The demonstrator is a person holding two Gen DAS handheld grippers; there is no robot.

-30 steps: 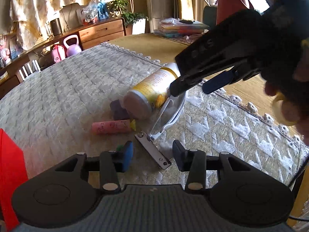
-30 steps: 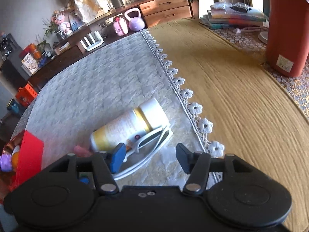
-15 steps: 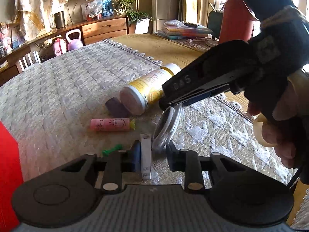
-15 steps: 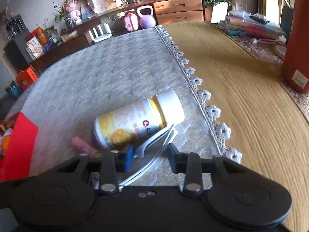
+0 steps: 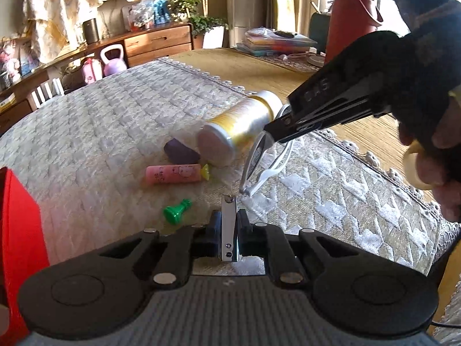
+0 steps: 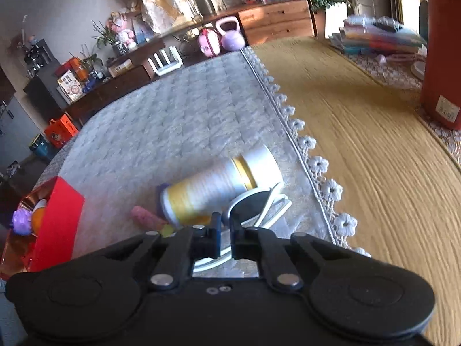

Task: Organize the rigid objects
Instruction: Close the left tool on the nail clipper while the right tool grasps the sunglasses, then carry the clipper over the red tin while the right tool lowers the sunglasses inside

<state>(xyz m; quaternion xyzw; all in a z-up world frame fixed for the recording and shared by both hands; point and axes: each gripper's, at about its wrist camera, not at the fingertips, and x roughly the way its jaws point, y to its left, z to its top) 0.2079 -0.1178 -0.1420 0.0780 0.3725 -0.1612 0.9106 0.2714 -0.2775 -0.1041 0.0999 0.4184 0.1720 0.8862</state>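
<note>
My left gripper (image 5: 229, 225) is shut on a silver nail clipper (image 5: 229, 227) that stands between its pads. My right gripper (image 6: 226, 230) is shut on white-framed glasses (image 6: 259, 204); in the left wrist view its black body (image 5: 331, 106) holds the glasses (image 5: 259, 158) lifted over the cloth. A yellow and white bottle (image 5: 239, 127) lies on its side, blurred, also in the right wrist view (image 6: 213, 190). A pink tube (image 5: 173, 174), a purple block (image 5: 180, 151) and a green chess pawn (image 5: 176, 211) lie on the cloth.
A red box (image 5: 17, 230) stands at the left edge; the right wrist view shows it (image 6: 57, 222) beside toys. The grey quilted cloth (image 5: 100, 121) ends in a lace border (image 6: 314, 161) on a yellow mat. A red flask (image 6: 443, 52) stands far right.
Both grippers have closed: the left onto the nail clipper, the right onto the glasses, which now hang lifted. The bottle looks blurred, as if rolling.
</note>
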